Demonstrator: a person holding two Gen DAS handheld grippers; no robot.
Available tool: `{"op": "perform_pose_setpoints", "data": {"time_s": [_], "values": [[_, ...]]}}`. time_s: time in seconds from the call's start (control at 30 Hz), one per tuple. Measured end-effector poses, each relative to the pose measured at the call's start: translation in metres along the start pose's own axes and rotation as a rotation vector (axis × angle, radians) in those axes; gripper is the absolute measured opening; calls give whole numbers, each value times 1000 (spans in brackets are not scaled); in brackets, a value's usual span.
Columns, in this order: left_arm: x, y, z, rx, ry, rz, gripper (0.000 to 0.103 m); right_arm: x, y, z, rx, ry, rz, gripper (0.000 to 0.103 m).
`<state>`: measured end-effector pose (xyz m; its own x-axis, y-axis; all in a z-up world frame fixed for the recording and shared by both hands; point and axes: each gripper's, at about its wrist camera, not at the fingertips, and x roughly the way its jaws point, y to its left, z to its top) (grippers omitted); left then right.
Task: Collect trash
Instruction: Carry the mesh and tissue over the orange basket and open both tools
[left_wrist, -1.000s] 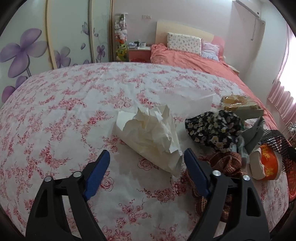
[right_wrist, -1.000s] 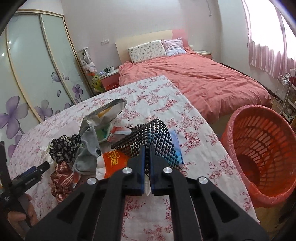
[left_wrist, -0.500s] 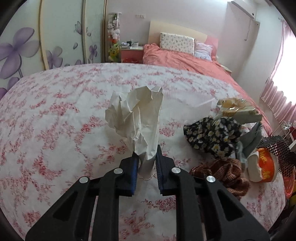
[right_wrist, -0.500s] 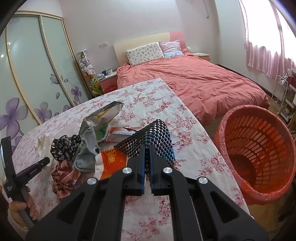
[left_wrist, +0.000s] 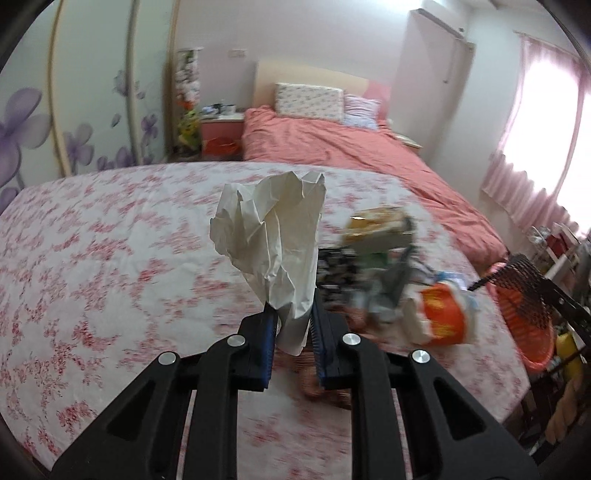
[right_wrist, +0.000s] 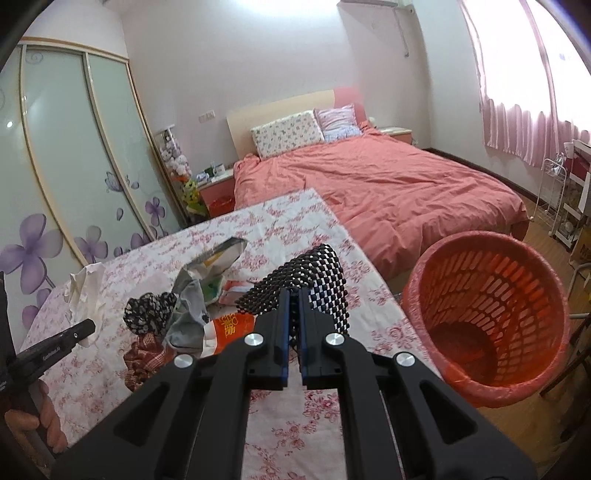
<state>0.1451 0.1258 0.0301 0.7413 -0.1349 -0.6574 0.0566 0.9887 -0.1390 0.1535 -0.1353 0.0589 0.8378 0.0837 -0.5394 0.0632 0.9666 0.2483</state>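
White crumpled paper (left_wrist: 271, 242) stood pinched between the blue-padded fingers of the left gripper (left_wrist: 292, 334), now lifted clear of the flower-printed table (left_wrist: 110, 258); a second earlier the same fingers had been spread wide around it as it lay flat on the cloth, and half a second earlier they had just closed. The right gripper (right_wrist: 291, 321) remained clenched on a black beaded mat (right_wrist: 314, 280), held above the table's edge, close to the red basket (right_wrist: 491, 314) standing on the floor beside it. Left on the table were a dark floral cloth (right_wrist: 147, 314), a grey rag (right_wrist: 188, 317), an orange-printed wrapper (right_wrist: 229, 328), a plaid cloth (right_wrist: 142, 358) and a foil packet (right_wrist: 218, 254), heaped together. Blur in the left view suggested the hand was swinging; with both pieces in hand, the likely next step was to carry them over the basket's rim and let go, the light paper being prone to drift or slip.
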Motion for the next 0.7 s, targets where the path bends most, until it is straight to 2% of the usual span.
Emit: {"op": "perform_pose_setpoints", "data": {"time_s": [0.2,0.37,0.7], "values": [[-9,-44,0,73,-2,-97,17,-22,-19,6,29,-50,-24,5],[-8,-80,-2,128,5,-172,17,-36,-39,8,39,-92,-83,5],[15,-158,-9,224,46,-308,17,-46,-105,4,115,-132,-222,5]]}}
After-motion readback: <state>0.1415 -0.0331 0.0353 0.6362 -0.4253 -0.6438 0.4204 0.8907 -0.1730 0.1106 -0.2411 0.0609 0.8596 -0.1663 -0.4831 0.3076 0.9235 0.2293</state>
